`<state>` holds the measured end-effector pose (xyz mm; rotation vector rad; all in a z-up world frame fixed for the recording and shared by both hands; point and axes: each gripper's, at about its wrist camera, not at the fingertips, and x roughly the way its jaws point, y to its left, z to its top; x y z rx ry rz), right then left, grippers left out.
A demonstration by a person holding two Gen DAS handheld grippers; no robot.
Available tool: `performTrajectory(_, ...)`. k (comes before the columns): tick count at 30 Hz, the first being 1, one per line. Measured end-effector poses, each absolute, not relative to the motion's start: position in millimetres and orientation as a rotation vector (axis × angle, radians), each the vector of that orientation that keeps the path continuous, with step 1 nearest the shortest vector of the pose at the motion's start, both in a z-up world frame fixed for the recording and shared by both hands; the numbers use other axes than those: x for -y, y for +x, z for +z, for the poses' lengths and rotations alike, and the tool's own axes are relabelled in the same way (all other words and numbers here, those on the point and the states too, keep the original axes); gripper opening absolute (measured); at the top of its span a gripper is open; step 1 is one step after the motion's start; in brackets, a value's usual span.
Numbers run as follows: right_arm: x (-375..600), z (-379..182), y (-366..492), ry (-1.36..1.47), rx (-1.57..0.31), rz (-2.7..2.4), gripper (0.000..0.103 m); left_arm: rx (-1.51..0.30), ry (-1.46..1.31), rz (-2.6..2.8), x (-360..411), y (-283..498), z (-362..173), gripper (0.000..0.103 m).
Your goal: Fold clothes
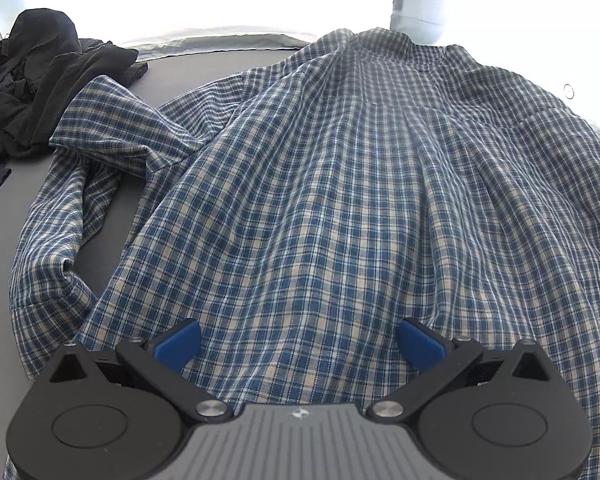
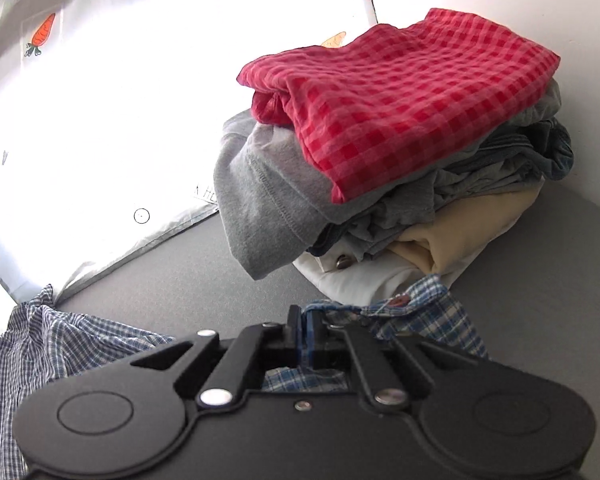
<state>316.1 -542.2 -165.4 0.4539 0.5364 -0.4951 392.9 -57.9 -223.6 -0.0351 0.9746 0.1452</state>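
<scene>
Left tool hangs released over plaid shirt — right tool clenched on its cuff.

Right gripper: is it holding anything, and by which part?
Yes. The right gripper is shut on the blue plaid shirt, pinching its buttoned edge. The left gripper is open over the shirt, holding nothing.

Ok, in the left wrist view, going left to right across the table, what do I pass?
Dark clothes pile → crumpled plaid sleeve → spread body of the plaid shirt.
</scene>
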Motion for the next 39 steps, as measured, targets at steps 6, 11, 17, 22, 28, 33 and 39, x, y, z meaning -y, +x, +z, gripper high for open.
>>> performTrajectory(6, 518.5, -177.4, 255.8, 0.493, -0.631, -0.488, 0.003, -0.963, -0.036, 0.148, 59.1, 391.2, -224.0, 0.103)
performTrajectory(11, 507.6, -213.1, 231.0, 0.537, -0.808, -0.533, 0.004, -0.957, -0.034, 0.146, 59.6, 390.9, -223.7, 0.103)
performTrajectory(17, 515.5, -188.7, 220.4, 0.430, -0.681, -0.696, 0.051, -0.956, -0.032, 0.143, 60.8, 391.3, -222.9, 0.103)
performTrajectory(22, 549.9, -201.6, 229.5, 0.440, -0.701, -0.776, 0.054, -0.951, -0.033, 0.147, 62.5, 390.3, -222.9, 0.103)
performTrajectory(28, 580.6, -225.6, 246.3, 0.466, -0.767, -0.757, 0.057, -0.949, -0.034, 0.149, 63.6, 389.8, -223.0, 0.103)
performTrajectory(33, 588.0, -222.0, 261.7, 0.328, -0.781, -0.723, 0.003, -0.950, -0.035, 0.153, 65.1, 390.3, -222.3, 0.103)
performTrajectory(39, 618.9, -204.8, 282.2, 0.081, -0.739, -0.807, 0.004, -0.952, -0.035, 0.153, 65.1, 391.1, -221.4, 0.103)
